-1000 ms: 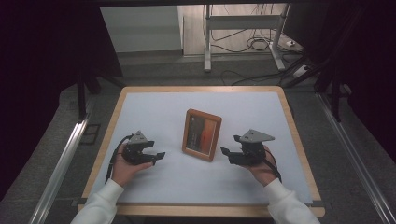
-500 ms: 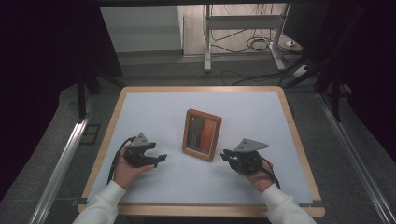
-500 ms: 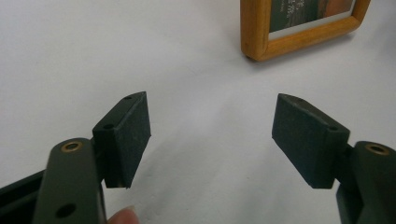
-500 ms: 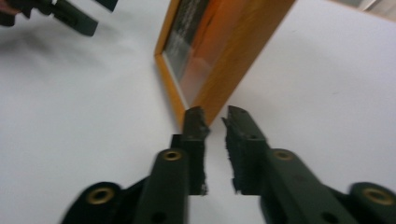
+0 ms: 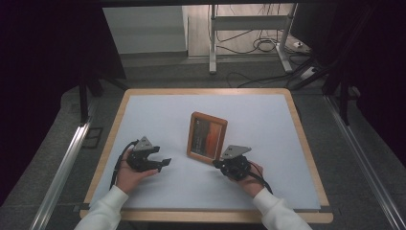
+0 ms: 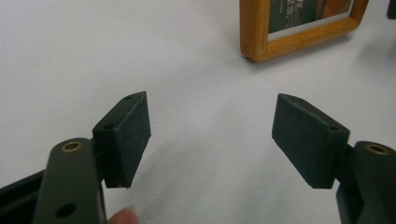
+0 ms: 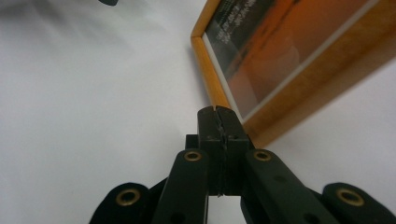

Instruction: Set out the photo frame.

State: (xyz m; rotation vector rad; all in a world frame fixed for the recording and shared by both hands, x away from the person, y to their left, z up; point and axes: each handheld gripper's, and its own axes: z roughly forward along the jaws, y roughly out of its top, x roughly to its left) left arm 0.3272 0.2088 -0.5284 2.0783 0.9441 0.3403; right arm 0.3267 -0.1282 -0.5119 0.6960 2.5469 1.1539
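Right tool (image 5: pixel 221 164) sits low at the near corner of the frame (image 5: pixel 207 137), jaws just snapped together with nothing between them, tips (image 7: pixel 218 114) right against the wooden edge. Looks like a nudge or a pry at that corner is the step in hand; next it'll want the closed tips worked under or against the rim without skidding the frame across the white surface (image 5: pixel 268 124). Left tool (image 5: pixel 160 162) waits beside, jaws spread wide and empty. The frame lies flat mid-surface, just beyond both tools
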